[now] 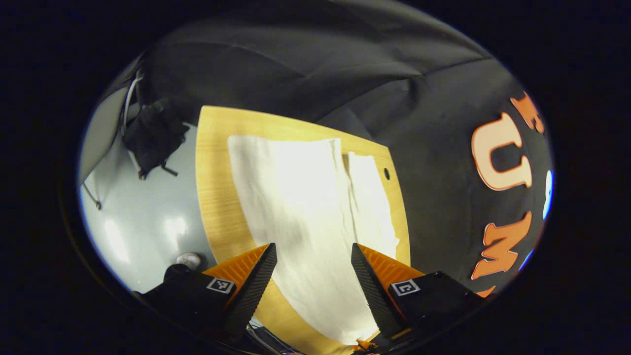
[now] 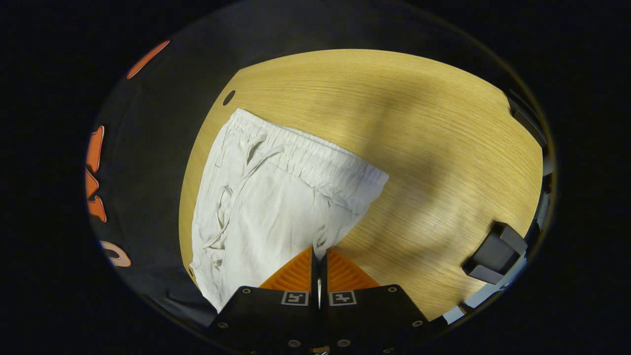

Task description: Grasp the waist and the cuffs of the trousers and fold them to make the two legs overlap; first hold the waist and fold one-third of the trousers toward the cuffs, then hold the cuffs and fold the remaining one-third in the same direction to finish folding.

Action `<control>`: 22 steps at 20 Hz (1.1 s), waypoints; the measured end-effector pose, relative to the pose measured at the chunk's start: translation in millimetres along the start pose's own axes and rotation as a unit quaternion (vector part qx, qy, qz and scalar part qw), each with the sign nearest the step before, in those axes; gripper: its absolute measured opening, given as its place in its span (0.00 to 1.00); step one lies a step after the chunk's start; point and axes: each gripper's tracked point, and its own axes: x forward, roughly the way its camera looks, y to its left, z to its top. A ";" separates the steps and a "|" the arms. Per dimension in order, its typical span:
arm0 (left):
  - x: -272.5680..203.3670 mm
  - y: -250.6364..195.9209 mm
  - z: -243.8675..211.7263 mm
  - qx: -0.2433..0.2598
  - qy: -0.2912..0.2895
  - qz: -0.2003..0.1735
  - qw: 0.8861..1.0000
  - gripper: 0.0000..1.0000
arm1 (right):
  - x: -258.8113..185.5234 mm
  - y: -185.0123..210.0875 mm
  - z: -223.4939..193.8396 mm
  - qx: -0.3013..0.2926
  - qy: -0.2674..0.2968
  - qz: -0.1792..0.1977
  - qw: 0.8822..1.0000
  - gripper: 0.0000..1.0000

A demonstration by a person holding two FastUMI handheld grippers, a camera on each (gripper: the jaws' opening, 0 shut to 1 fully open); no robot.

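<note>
Left tool: we see the left tool (image 1: 313,256) held above the tabletop (image 1: 217,197), looking down along the trousers (image 1: 305,197), its two fingers spread wide apart with nothing between them.
Right tool: the right tool (image 2: 319,256) sits low at the near edge of the trousers (image 2: 276,197), its two fingers pressed together on a pinch of the white cloth (a small pucker rises just ahead of the tips).
Trousers: we count one pair, white, lying flat on the wooden tabletop (image 2: 419,123); in the right gripper view the gathered waistband (image 2: 310,158) runs across the far side with a drawstring (image 2: 236,187) trailing down the cloth.
Legs: in the left gripper view we count two, side by side, with a narrow seam between them.
Other things: one dark block (image 2: 495,251) near the tabletop's edge; one small hole (image 2: 228,97) in the wood beside the waistband; grey floor (image 1: 143,222) beyond the tabletop.
</note>
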 end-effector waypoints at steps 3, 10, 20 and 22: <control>-1.4 1.9 3.3 -0.015 0.017 0.021 1.000 0.99 | -1.3 -2.5 -1.3 0.003 0.003 -0.002 1.000 0.01; 6.2 6.3 -5.9 -0.030 0.032 0.041 0.998 0.99 | -1.9 -3.8 -1.4 0.009 0.000 -0.005 1.000 0.01; 19.0 -1.4 -8.6 -0.036 0.056 0.036 0.997 0.95 | -2.0 -4.0 -3.1 0.034 0.008 -0.001 0.999 0.01; 26.4 5.7 -9.2 -0.038 0.062 0.054 0.996 0.56 | -1.3 -3.7 -3.1 0.033 0.007 -0.001 0.999 0.01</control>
